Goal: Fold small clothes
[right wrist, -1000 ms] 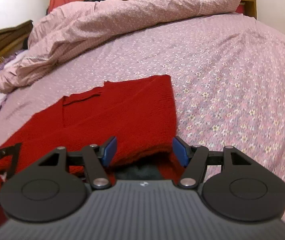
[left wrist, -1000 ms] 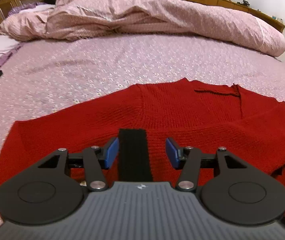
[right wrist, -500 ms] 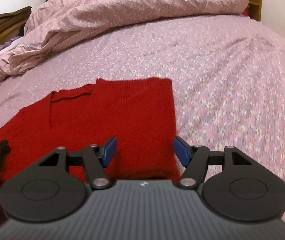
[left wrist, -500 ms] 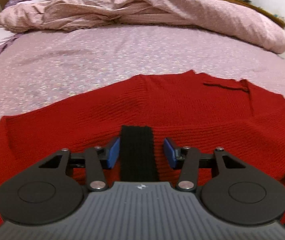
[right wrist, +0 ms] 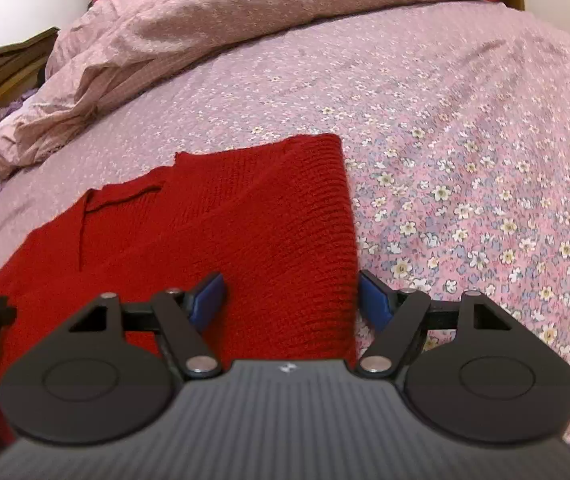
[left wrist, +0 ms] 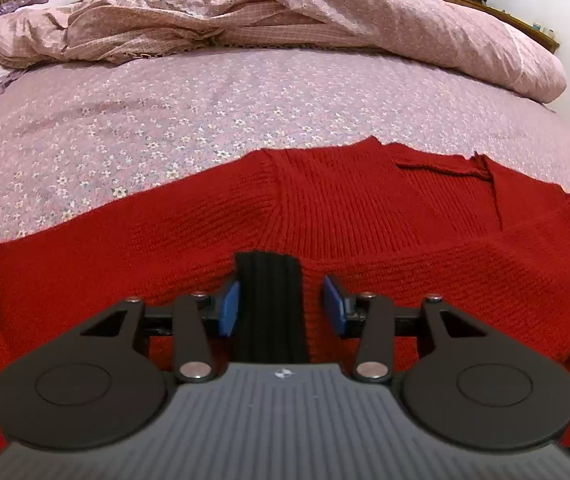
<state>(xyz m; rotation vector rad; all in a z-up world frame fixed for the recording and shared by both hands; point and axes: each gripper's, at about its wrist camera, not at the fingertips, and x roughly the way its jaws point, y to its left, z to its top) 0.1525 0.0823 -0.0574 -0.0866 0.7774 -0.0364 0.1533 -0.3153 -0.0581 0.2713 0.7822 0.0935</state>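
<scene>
Red sweater flat on bed, no containers.

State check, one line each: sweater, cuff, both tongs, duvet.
Red knitted sweater: lying flat on the floral bedsheet, one sleeve folded across the body.
Black ribbed cuff: between the left tongs' pads, not visibly pinched.
Left tongs: open, just been closing around the cuff.
Right tongs: open, just been opening, straddling the sweater's folded edge.
Pink duvet: bunched at the far end.

I see a floral bedsheet; a rumpled pink duvet lies heaped along its far edge.
</scene>
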